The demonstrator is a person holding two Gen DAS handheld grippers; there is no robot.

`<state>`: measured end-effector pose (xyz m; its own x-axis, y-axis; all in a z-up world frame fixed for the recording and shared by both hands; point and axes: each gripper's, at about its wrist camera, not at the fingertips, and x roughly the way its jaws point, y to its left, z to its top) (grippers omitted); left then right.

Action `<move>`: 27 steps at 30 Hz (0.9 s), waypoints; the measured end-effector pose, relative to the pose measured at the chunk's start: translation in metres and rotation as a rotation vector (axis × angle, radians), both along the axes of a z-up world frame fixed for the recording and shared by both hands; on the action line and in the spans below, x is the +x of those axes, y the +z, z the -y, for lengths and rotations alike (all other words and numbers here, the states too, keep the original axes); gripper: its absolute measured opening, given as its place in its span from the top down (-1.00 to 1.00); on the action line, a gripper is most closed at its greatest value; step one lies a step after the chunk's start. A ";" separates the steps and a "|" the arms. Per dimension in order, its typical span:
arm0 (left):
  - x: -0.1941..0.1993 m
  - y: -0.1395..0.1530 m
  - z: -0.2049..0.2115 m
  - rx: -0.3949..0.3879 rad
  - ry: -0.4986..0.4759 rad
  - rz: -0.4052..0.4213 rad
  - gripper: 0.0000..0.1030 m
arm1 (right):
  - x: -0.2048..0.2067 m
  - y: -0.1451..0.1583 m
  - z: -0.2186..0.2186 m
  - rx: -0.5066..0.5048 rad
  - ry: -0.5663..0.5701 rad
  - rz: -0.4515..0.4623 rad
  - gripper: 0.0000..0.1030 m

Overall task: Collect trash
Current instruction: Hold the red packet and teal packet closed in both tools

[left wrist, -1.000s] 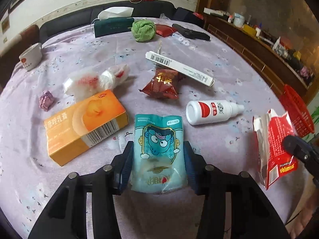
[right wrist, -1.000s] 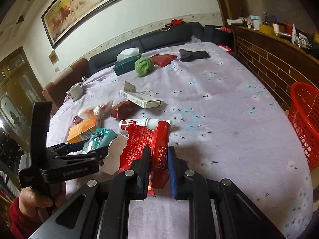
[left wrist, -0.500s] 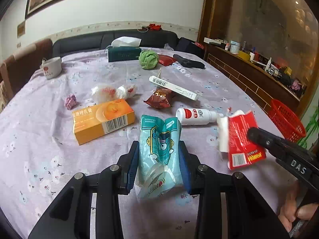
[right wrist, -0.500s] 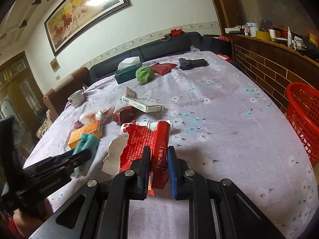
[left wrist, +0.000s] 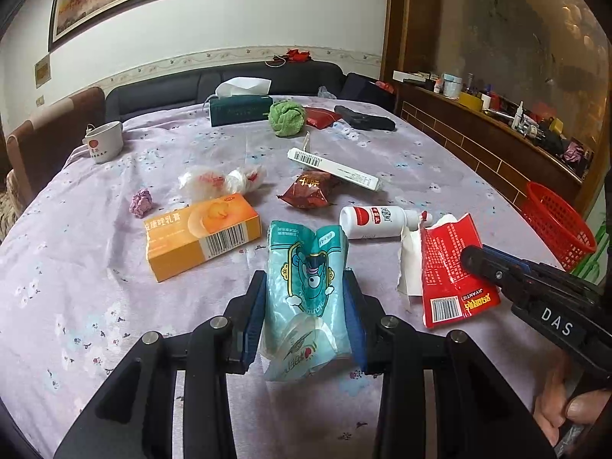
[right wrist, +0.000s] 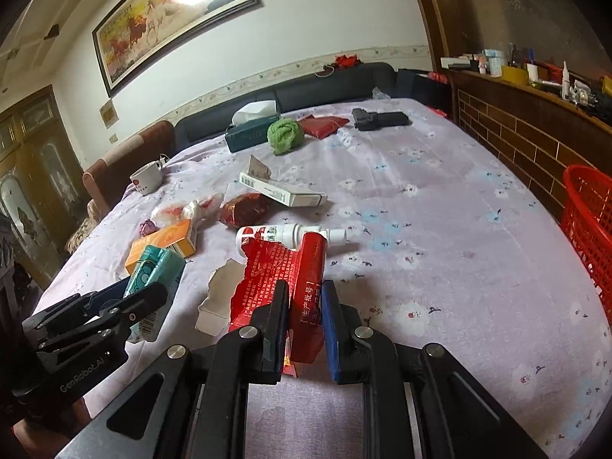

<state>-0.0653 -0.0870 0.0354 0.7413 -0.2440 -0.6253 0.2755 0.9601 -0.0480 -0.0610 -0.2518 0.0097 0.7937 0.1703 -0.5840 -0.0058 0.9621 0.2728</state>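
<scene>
Pinching a soft teal packet (left wrist: 308,287), the left gripper (left wrist: 306,306) presses its blue pads on both sides of it. The packet is crinkly plastic with a cartoon face, and its long side points away from the gripper, up off the table (left wrist: 420,160). The right gripper (right wrist: 304,313) is squeezed nearly together on a torn red box (right wrist: 290,279). The box is flat, shiny card with ragged white edges, and it also points away along the fingers.

Just past them lie a white bottle (left wrist: 376,222) on its side, an orange box (left wrist: 202,235), a dark red wrapper (left wrist: 308,191), a long white box (left wrist: 332,168), a clear crumpled bag (left wrist: 218,181) and a small purple paper ball (left wrist: 141,202). Farther off are a fuzzy green ball (left wrist: 287,118), a tissue box (left wrist: 239,109) and a white cup (left wrist: 104,141).

The table wears a lilac cloth with little flowers. A red mesh basket (left wrist: 558,225) stands off its right edge, beside a brown wooden wall. A dark sofa (left wrist: 229,80) and a framed horse painting (right wrist: 176,19) are at the back.
</scene>
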 end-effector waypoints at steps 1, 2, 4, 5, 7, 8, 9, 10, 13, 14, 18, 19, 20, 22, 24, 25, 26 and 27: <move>0.000 0.000 0.000 0.002 0.002 0.001 0.29 | 0.001 0.000 0.001 0.005 -0.001 -0.002 0.66; 0.000 0.000 0.000 0.002 0.002 0.001 0.29 | 0.001 -0.001 0.002 0.011 0.001 -0.004 0.66; 0.000 0.000 0.000 0.001 0.003 0.002 0.29 | 0.002 -0.002 0.002 0.014 0.006 -0.008 0.66; 0.000 0.000 0.000 0.002 0.003 0.002 0.29 | 0.002 -0.002 0.002 0.014 0.010 -0.010 0.66; -0.001 0.000 0.000 0.002 0.004 0.003 0.29 | 0.002 -0.003 0.001 0.014 0.012 -0.012 0.66; -0.001 0.000 0.000 0.001 0.002 0.003 0.29 | 0.002 -0.003 0.002 0.014 0.010 -0.011 0.66; -0.001 0.000 0.000 0.001 0.002 0.002 0.29 | 0.002 -0.003 0.001 0.015 0.009 -0.010 0.66; 0.000 0.000 0.000 0.001 0.003 0.002 0.29 | 0.001 -0.003 0.000 0.014 0.008 -0.009 0.66; -0.001 -0.001 0.000 0.001 0.002 0.002 0.29 | 0.002 -0.003 -0.001 0.010 0.009 -0.006 0.66; -0.001 0.000 0.000 0.002 0.004 0.003 0.29 | 0.002 -0.003 -0.001 0.010 0.009 -0.005 0.66; -0.001 -0.001 0.000 0.002 0.003 0.002 0.29 | 0.001 -0.003 -0.001 0.011 0.010 -0.005 0.66; -0.001 -0.001 0.000 0.001 0.003 0.003 0.29 | 0.002 -0.002 0.000 0.011 0.011 -0.005 0.66; -0.001 -0.001 0.000 0.001 0.003 0.002 0.29 | 0.002 -0.002 -0.001 0.011 0.010 -0.005 0.66; -0.001 -0.001 0.000 0.001 0.004 0.002 0.29 | 0.002 -0.002 0.000 0.011 0.010 -0.005 0.66; -0.001 -0.001 0.000 0.000 0.003 0.002 0.29 | 0.002 -0.003 0.000 0.012 0.010 -0.004 0.66; -0.001 -0.001 0.000 0.000 0.004 0.002 0.29 | 0.002 -0.002 0.000 0.013 0.010 -0.004 0.66; -0.001 -0.001 0.000 0.000 0.003 0.002 0.29 | 0.001 -0.002 0.000 0.012 0.010 -0.004 0.66; -0.001 -0.001 0.000 0.000 0.004 0.002 0.29 | 0.001 -0.002 -0.001 0.012 0.010 -0.004 0.66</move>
